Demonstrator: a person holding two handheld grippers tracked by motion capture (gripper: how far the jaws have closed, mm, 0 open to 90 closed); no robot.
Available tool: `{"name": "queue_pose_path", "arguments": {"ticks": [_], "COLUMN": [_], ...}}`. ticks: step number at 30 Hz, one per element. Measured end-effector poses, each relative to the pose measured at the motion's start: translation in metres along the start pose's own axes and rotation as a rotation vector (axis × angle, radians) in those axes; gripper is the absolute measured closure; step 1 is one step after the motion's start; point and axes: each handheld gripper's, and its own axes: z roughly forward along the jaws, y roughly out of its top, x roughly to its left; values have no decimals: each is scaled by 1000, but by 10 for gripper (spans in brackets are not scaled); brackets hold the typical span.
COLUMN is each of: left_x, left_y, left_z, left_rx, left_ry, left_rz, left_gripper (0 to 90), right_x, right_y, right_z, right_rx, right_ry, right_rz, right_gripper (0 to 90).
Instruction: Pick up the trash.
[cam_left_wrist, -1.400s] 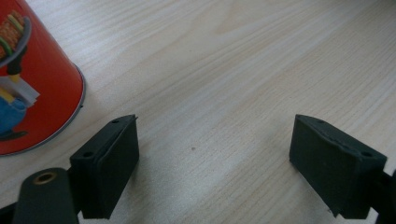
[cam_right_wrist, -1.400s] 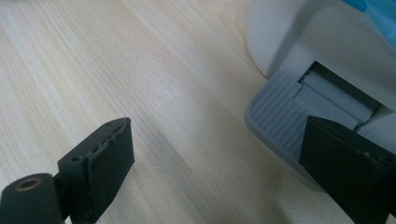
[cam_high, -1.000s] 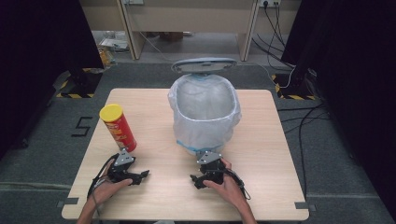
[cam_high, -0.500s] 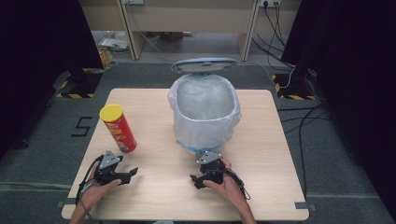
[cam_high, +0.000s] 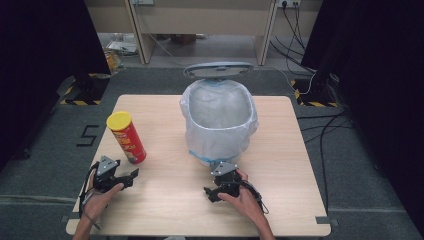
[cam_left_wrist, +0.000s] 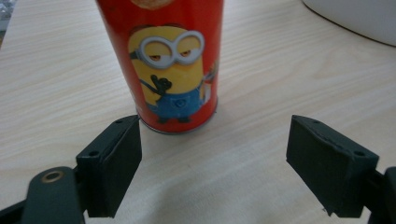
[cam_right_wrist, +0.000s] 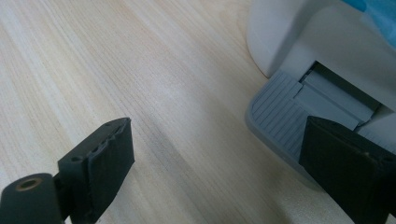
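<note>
A red chips can (cam_high: 127, 137) with a yellow lid stands upright on the left of the wooden table (cam_high: 165, 210). My left gripper (cam_high: 131, 177) lies just in front of it, open and empty. In the left gripper view the can (cam_left_wrist: 168, 60) stands a short way beyond the spread jaws of the left gripper (cam_left_wrist: 215, 168), nearer the left one and apart from both. My right gripper (cam_high: 210, 194) rests open at the front of a white pedal bin (cam_high: 220, 120) lined with a clear bag. The bin's grey pedal (cam_right_wrist: 299, 126) sits beside the right jaw of the right gripper (cam_right_wrist: 224, 163).
The bin's grey lid (cam_high: 218, 70) stands raised at the table's far side. The bin's white base (cam_left_wrist: 355, 18) shows at the upper right of the left gripper view. Bare wood lies between the two grippers and to the right of the bin.
My left gripper has drawn back to the left, away from the foot of the can. The can, the bin and the right gripper have stayed where they were.
</note>
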Motion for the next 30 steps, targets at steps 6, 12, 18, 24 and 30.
{"name": "queue_pose_path", "arguments": {"ticks": [6,12,18,24,30], "left_x": [3,10,15,17,17], "left_y": [8,14,18,28,34], "left_z": [4,7,13,20,32], "left_rx": [-61,-87,-100,-118,-137], "left_ry": [2,38,34,37,41], "left_rz": [-21,-23,-38,-29,-36], "left_gripper": [180,183,182,182,191], "right_x": [0,0,0,0,1], "right_y": [0,0,0,0,0], "right_z": [0,0,0,0,1], "right_rx": [-2,-1,0,1,4], "right_ry": [1,-2,-4,1,-8], "right_rz": [-7,-14,-14,-12,-23], "right_gripper": [103,103,102,102,100]}}
